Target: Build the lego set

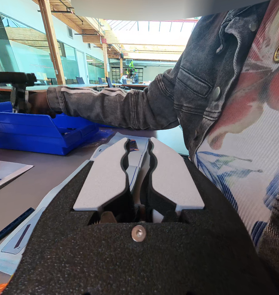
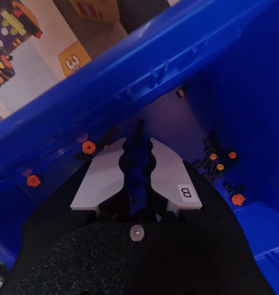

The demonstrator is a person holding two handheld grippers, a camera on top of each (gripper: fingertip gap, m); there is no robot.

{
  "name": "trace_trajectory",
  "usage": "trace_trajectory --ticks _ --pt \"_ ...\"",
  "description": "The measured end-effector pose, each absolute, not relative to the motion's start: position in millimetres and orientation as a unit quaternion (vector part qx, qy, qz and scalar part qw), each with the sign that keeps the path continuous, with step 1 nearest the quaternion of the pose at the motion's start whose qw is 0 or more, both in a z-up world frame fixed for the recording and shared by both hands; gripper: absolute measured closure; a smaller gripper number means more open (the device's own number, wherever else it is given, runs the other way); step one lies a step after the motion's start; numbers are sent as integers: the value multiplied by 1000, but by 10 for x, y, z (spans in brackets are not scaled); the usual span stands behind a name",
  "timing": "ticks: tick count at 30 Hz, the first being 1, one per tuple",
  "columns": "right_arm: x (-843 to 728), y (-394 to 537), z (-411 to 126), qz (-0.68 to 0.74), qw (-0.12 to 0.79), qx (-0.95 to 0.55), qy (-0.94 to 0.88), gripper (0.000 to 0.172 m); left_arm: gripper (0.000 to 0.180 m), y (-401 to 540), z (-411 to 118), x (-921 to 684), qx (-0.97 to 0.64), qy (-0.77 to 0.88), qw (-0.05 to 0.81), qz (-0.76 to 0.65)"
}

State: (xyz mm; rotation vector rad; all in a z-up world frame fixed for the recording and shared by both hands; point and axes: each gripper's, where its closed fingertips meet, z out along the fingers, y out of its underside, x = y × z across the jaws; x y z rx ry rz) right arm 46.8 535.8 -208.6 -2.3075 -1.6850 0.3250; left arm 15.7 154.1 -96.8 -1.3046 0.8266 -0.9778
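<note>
A dark, narrow brick piece (image 2: 139,132) lies lengthwise inside the blue bin (image 2: 151,52), among small orange studs (image 2: 88,147).

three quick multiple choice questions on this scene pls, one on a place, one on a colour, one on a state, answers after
1. Where does the right gripper reach?
A. into the blue bin
B. over a stove
C. into a drawer

2. What colour are the small round pieces on the bin's floor?
A. green
B. white
C. orange

3. How do the left gripper's fingers stand?
A. shut tight
B. apart
C. out of view

Answers:
1 A: blue walls rise around its fingers, and small parts lie beside them.
2 C: several orange discs lie among black pieces.
3 B: a printed sheet on the grey table shows through the gap between them.
</note>
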Motion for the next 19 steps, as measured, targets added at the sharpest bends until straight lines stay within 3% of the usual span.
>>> trace_trajectory --ticks 2,6,12,19 --pt "476 5402 -2102 96 156 -789 -587 163 159 1540 -975 162 -566 361 611 -420" --pt "493 5315 -2047 142 162 -789 -575 164 159 1594 -925 102 -565 348 635 -397" --pt "307 4630 -1003 458 214 -732 -456 165 158 1786 -691 -197 -561 276 710 -324" --pt "390 3157 -128 726 132 -533 -414 165 157 1864 -434 -377 -567 289 712 -296"
